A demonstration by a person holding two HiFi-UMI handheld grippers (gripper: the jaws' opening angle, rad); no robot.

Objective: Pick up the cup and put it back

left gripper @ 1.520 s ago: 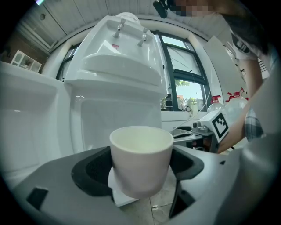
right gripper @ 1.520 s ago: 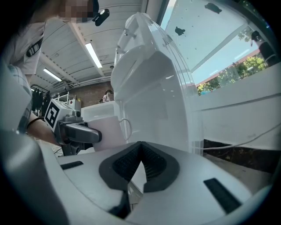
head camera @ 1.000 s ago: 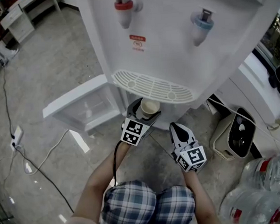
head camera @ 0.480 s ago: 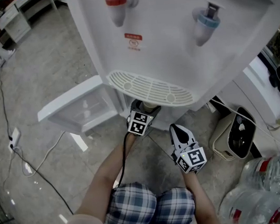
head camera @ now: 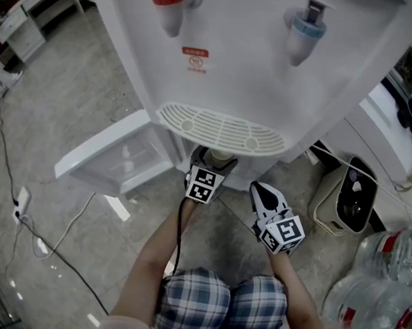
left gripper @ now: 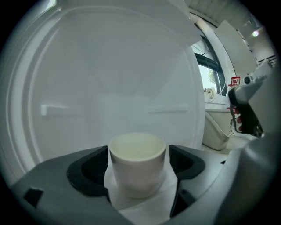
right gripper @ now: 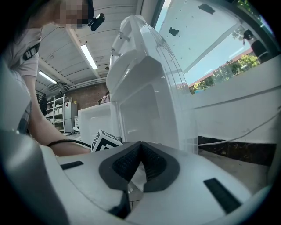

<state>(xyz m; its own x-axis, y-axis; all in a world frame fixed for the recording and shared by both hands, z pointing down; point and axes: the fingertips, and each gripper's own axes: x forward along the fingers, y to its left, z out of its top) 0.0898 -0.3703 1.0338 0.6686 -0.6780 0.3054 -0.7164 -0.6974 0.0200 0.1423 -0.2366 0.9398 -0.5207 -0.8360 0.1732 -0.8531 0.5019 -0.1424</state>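
Note:
A small white cup (left gripper: 137, 162) stands upright between the jaws of my left gripper (left gripper: 137, 166), whose dark pads sit against its sides. The gripper reaches into the lower cabinet of the white water dispenser (head camera: 256, 67). In the head view only the cup's rim (head camera: 220, 154) shows under the drip tray (head camera: 221, 128), just ahead of the left gripper (head camera: 210, 161). My right gripper (head camera: 257, 187) hangs lower right of it, outside the cabinet, shut with nothing held; in its own view the pads (right gripper: 151, 162) meet at the right gripper (right gripper: 139, 163).
The cabinet door (head camera: 115, 155) swings open to the left. A beige appliance (head camera: 347, 200) and clear water bottles (head camera: 380, 282) stand on the floor at right. A cable (head camera: 50, 239) and a power strip (head camera: 22, 203) lie at left.
My left gripper has carried the cup forward under the drip tray into the cabinet. The right gripper has stayed where it was.

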